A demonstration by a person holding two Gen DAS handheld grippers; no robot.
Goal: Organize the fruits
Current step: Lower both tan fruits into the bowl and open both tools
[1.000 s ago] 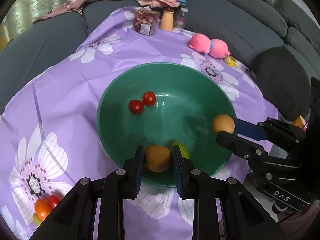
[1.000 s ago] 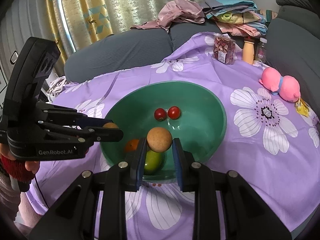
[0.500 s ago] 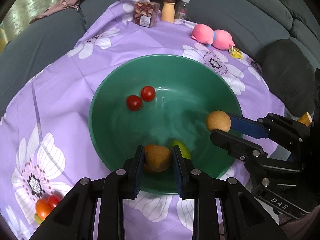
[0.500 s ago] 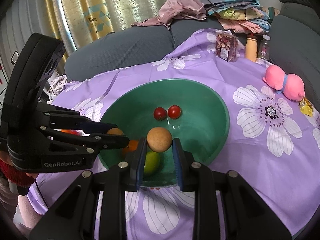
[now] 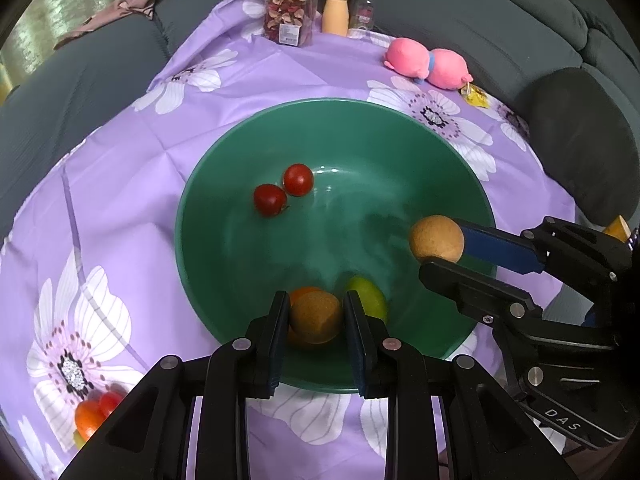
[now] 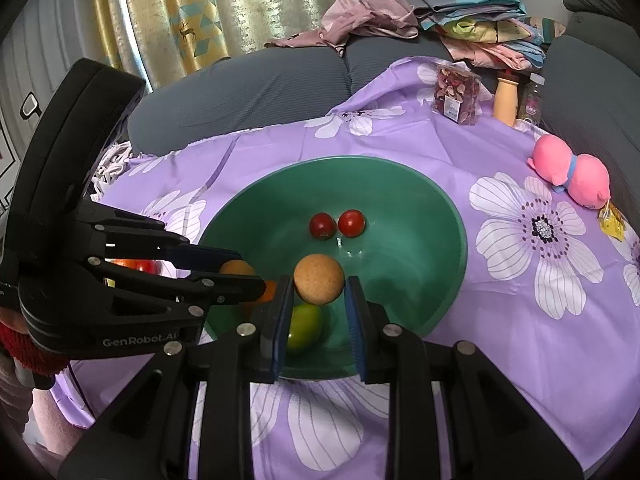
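Observation:
A green bowl (image 5: 320,105) (image 6: 442,197) stands on the purple flowered cloth. In it lie two red tomatoes (image 5: 271,199) (image 6: 322,225), a green fruit (image 5: 370,297) (image 6: 305,329) and an orange one (image 6: 269,290). My left gripper (image 5: 316,300) (image 6: 248,270) is shut on a tan round fruit (image 5: 315,317) above the bowl's near side. From the right, my right gripper (image 5: 438,246) (image 6: 319,280) reaches over the rim, shut on a second tan round fruit (image 5: 437,239) (image 6: 319,285). Both fruits hang clear of the bowl's floor.
Loose orange and red fruits (image 5: 94,412) (image 6: 136,266) lie on the cloth left of the bowl. A pink plush toy (image 5: 428,65), a box of dried petals (image 5: 286,20) and bottles (image 5: 335,14) stand at the far edge. Grey sofa cushions surround the cloth.
The left gripper with its fruit has edged slightly further in over the bowl's rim and tipped a little downward. The right gripper has kept still, and both grips are unchanged.

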